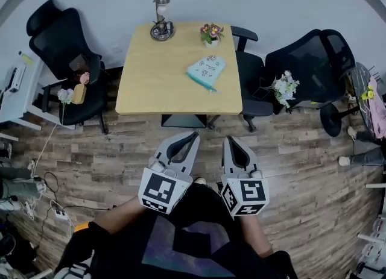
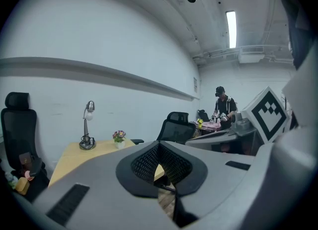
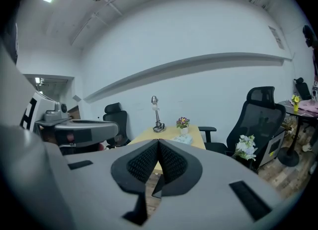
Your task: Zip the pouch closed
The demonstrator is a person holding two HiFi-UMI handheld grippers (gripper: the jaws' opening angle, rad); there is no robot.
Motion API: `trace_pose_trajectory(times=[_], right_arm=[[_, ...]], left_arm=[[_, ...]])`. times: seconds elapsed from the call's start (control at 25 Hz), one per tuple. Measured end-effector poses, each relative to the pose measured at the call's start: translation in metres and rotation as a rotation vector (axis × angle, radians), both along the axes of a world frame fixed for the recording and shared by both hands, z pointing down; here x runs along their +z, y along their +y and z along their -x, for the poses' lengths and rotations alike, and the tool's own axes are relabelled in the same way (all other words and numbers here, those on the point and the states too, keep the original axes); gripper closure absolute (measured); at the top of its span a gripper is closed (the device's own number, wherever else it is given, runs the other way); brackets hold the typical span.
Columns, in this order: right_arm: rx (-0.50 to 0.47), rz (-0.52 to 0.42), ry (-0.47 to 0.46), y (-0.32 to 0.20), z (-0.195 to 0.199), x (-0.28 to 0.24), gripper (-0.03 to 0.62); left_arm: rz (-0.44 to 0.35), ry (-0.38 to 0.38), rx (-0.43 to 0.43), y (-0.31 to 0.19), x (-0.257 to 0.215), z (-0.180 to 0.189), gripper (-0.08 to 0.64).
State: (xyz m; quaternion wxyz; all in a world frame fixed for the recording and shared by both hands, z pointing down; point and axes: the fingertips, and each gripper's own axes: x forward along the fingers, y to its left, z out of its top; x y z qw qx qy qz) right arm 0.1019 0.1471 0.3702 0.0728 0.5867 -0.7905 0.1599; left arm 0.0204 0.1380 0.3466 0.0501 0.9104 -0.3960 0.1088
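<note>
The step in hand looks like the approach: both tools are well short of the table [image 1: 151,85] and the zip is not yet touched. To do it well, I would bring both in over the near edge and spread the jaws before arriving. One should pin the fabric at an end of the zip line while the other pinches the pull and draws it straight along the teeth. The pouch is soft and light, so an unpinned pull would likely drag it across the top.

The left gripper [image 1: 193,135] is clenched with nothing between its pads. The right gripper [image 1: 229,139] is clenched and empty too. They sit side by side, close to the person's body.

The pouch [image 1: 206,71] lies flat on the right half of the tabletop, at 6 o'clock from the flower pot [image 1: 211,34]. It is well apart from both tools, at about 12 o'clock from the left one and 11 o'clock from the right. In the right gripper view the pouch [image 3: 183,139] shows just above the meeting tips. The pull is too small to make out.
</note>
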Motion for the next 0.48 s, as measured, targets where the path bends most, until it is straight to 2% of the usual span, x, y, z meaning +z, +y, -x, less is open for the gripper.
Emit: trace_pose_trajectory(times=[0.16,0.28,0.4,0.48], right_arm=[[0.004,0.037,-0.004,-0.008,-0.001,0.012,0.577],[0.02,0.058,0.012,-0.019,-0.005,0.02,0.577],[0.057,0.091,0.03,-0.035,-0.012,0.03,0.577],[0.072,0.101,0.048,-0.052,-0.013,0.031,0.577]], left_arm=[[0.054,-0.016,0.005,-0.004,0.014,-0.003,0.551],[0.054,-0.006,0.034,-0.021,0.022,-0.009,0.551],[0.089,0.017,0.049,-0.044,0.029,-0.013,0.551],[0.068,0.03,0.068,-0.066,0.028,-0.015,0.551]])
